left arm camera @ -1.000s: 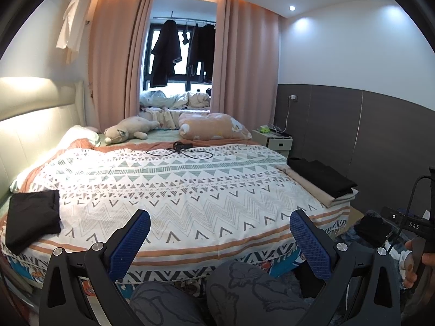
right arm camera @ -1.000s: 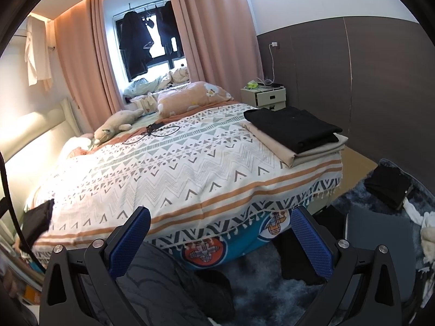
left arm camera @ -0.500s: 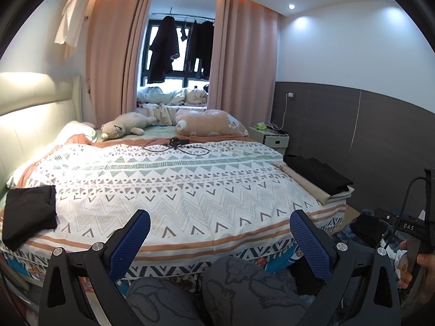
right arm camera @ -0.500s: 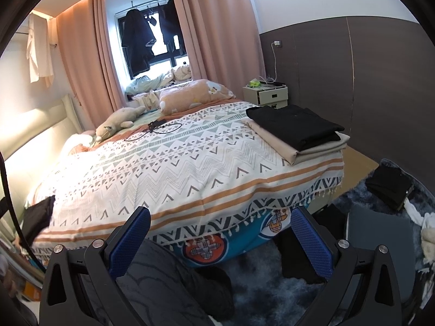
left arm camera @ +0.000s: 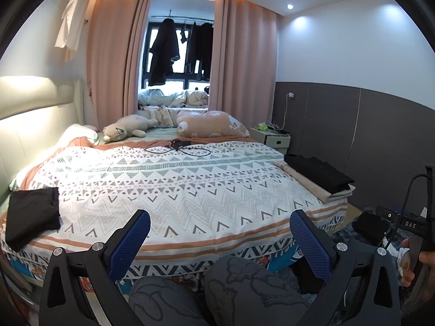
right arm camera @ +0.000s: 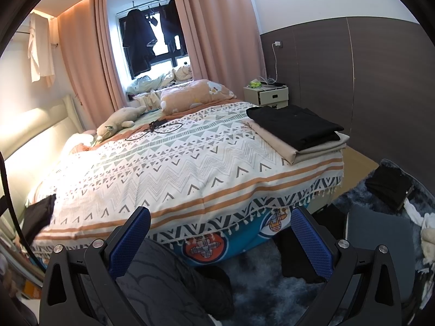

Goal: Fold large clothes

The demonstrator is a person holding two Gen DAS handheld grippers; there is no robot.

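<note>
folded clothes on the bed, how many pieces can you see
3: a black folded garment lying on a beige folded garment at the bed's right foot corner, and a separate black garment at the left near edge. More layers may be hidden inside the stack.

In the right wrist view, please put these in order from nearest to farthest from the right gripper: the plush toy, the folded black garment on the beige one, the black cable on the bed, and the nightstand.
From the right gripper:
1. Folded black garment, on the bed's right corner.
2. Black cable, mid-bed, farther up.
3. Plush toy, left, near the pillows; nearly level with the cable, so this order is uncertain.
4. Nightstand, beyond the bed, by the right wall.
</note>
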